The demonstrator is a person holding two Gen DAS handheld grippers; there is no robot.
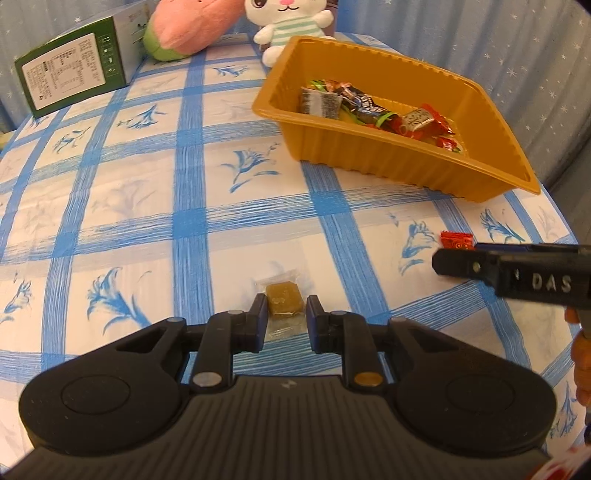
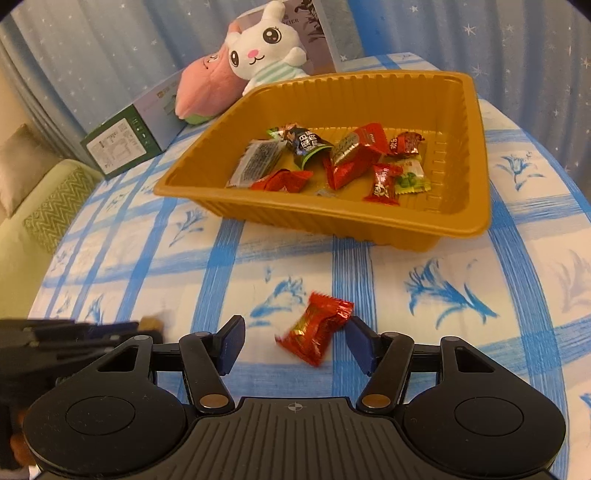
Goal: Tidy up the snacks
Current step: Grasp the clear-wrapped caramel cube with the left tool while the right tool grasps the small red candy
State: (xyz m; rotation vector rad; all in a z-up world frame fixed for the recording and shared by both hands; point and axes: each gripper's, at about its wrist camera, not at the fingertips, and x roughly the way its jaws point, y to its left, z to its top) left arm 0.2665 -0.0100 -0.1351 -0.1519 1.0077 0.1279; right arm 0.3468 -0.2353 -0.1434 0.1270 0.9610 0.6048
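Observation:
A golden plastic tray holds several wrapped snacks at the back right of the table. My left gripper is open, its fingers on either side of a brown candy in a clear wrapper lying on the cloth, not clamped. My right gripper is open around a red wrapped candy on the cloth; the right finger touches its wrapper. The right gripper also shows in the left wrist view, with the red candy beyond it.
A blue-checked floral tablecloth covers the round table. A green and white box, a pink plush and a white bunny plush stand at the back. A sofa lies beyond the left table edge.

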